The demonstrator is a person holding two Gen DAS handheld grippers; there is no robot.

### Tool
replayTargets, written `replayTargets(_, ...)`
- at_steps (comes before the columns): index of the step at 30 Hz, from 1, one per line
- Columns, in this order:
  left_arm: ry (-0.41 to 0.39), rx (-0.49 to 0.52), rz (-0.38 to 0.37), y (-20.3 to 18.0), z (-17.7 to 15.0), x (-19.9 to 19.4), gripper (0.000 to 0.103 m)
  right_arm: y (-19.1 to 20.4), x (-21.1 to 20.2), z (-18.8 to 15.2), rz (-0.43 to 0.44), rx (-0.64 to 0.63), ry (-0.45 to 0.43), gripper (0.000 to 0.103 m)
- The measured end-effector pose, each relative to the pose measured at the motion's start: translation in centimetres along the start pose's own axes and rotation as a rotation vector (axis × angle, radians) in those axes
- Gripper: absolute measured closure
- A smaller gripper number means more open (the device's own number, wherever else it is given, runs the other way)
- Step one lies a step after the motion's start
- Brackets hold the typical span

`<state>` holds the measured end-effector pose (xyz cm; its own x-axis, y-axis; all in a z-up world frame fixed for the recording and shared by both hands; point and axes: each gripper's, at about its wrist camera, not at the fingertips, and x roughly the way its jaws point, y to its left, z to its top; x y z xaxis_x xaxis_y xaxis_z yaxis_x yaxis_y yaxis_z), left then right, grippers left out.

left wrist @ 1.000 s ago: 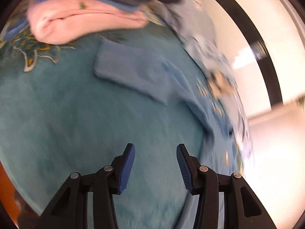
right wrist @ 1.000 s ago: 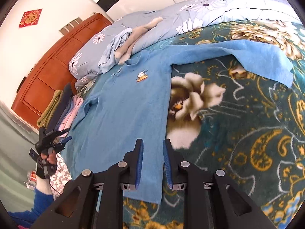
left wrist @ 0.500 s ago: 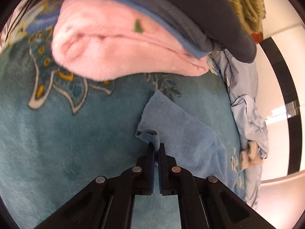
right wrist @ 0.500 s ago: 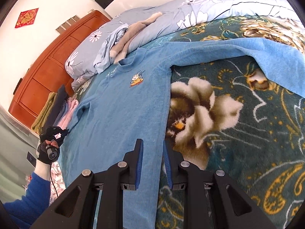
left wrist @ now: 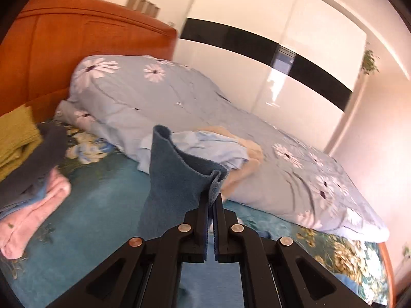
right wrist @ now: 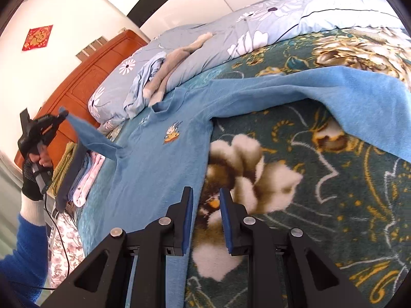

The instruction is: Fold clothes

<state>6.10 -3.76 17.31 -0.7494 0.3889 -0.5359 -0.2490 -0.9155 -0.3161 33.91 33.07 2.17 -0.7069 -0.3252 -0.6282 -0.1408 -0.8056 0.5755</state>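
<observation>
Behind left gripper [left wrist: 212, 197], sleeve [left wrist: 179, 179] end hidden

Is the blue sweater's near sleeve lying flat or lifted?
Lifted: the left tongs are shut on the blue fleece sweater's sleeve cuff, holding it above the bed.

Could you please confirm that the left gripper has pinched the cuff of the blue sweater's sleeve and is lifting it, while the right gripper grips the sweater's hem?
Not quite: the right gripper grips nothing. In the right wrist view its fingers stand apart over the edge of the blue sweater. The left gripper has indeed pinched the sleeve cuff and lifts it.
</observation>
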Motion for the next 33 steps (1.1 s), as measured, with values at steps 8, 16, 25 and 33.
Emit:
replayTargets(8, 0.263, 0.134, -0.076, -11.7, -8.7, 10.4, 0.100, -3.2, -1.7, -1.3, -0.022, 0.059, -0.019, 0.082)
replayTargets(16, 0.468, 0.184, -0.030, -15.4, -17.6, 15.4, 0.100, -5.4, -2.3, -1.5, -0.020, 0.106, -0.038, 0.082)
replayTargets(25, 0.542, 0.140, -0.156, -14.3, -17.5, 14.7, 0.080, -5.7, -2.6, -0.4, -0.034, 0.134, -0.078, 0.082)
replayTargets(33, 0.401, 0.138, -0.077, -10.2, -14.9, 8.8, 0.056, -10.0, -6.6, -0.1, -0.093, 0.400, -0.237, 0.082)
